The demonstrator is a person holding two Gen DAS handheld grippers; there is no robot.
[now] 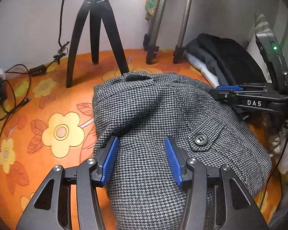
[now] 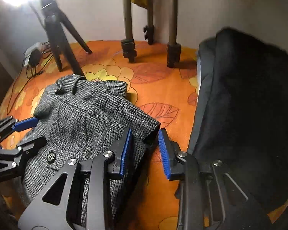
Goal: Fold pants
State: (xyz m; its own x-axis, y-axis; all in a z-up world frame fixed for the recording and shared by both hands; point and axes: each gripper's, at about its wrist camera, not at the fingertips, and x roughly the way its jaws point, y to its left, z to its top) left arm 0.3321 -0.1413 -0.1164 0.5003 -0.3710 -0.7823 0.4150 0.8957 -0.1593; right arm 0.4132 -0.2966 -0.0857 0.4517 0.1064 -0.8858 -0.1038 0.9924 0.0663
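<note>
Grey houndstooth pants (image 1: pixel 163 111) lie bunched in a thick fold on the orange floral cover (image 1: pixel 53 118). A black button (image 1: pixel 200 139) on a pocket flap faces up. My left gripper (image 1: pixel 141 140) stands on the near part of the pants, its blue pads half apart, with a hump of cloth filling the gap and pressed by both. In the right wrist view the pants (image 2: pixel 90 115) reach to my right gripper (image 2: pixel 145 133). One corner lies between its pads against the left one, and the right pad stands free over the cover. My left gripper (image 2: pixel 39 131) rests at the pants' left edge.
A black tripod (image 1: pixel 95 32) and grey tripod legs (image 1: pixel 153 38) stand at the back by the wall. A stack of folded dark clothes (image 2: pixel 249 115) lies close to the right of the right gripper. Cables and a charger (image 1: pixel 0 92) lie at the far left.
</note>
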